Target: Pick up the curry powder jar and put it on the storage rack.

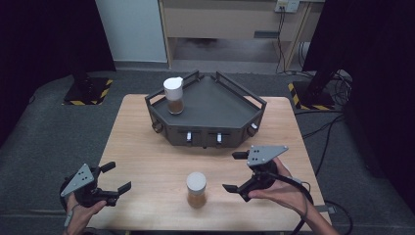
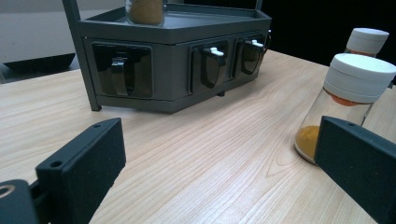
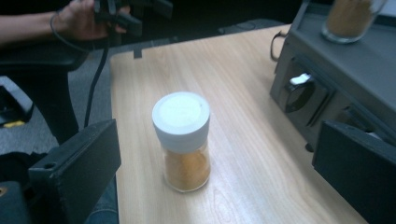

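Right gripper view looks straight at the jar (image 3: 181, 140), which stands upright on the table (image 3: 243, 140) between the wide-spread jaws of the right gripper (image 3: 217, 172), not yet touched. A tall, narrow jar could tip if one jaw meets it first, or slip if gripped on the smooth white lid rather than the glass. It is clear glass, roughly a third full of orange-brown powder. Left gripper (image 1: 116, 177) hangs wide apart too, well left of the jar. A second jar (image 1: 174, 95) sits on the rack (image 1: 230, 110).
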